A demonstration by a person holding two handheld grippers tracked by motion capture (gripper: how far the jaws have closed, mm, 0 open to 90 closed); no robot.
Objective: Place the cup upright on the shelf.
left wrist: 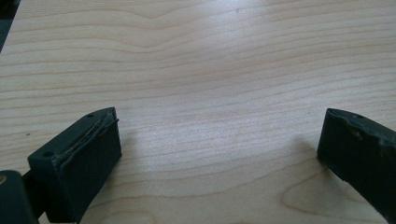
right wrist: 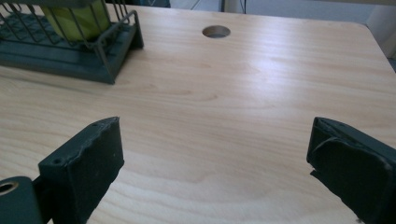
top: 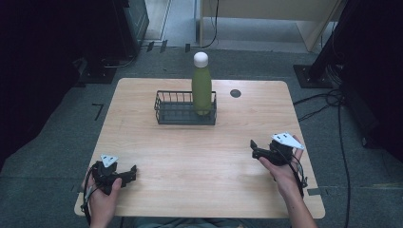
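A green bottle (top: 201,90) with a white cap stands upright in the right end of a dark wire basket (top: 177,114) at the back middle of the wooden table (top: 190,156). My left gripper (top: 128,174) rests near the front left corner, jaws wide apart over bare wood (left wrist: 219,140). My right gripper (top: 255,149) is held low at the right side, also open, nothing between its jaws. In the right gripper view the basket (right wrist: 70,51) and the bottle's green base (right wrist: 79,18) sit at the upper left, well ahead of that gripper (right wrist: 215,163).
A round cable hole (top: 235,93) lies in the tabletop right of the basket, also seen as a hole (right wrist: 215,31) in the right gripper view. Cables (top: 328,99) trail on the grey floor at the right. Dark stands flank the table's far corners.
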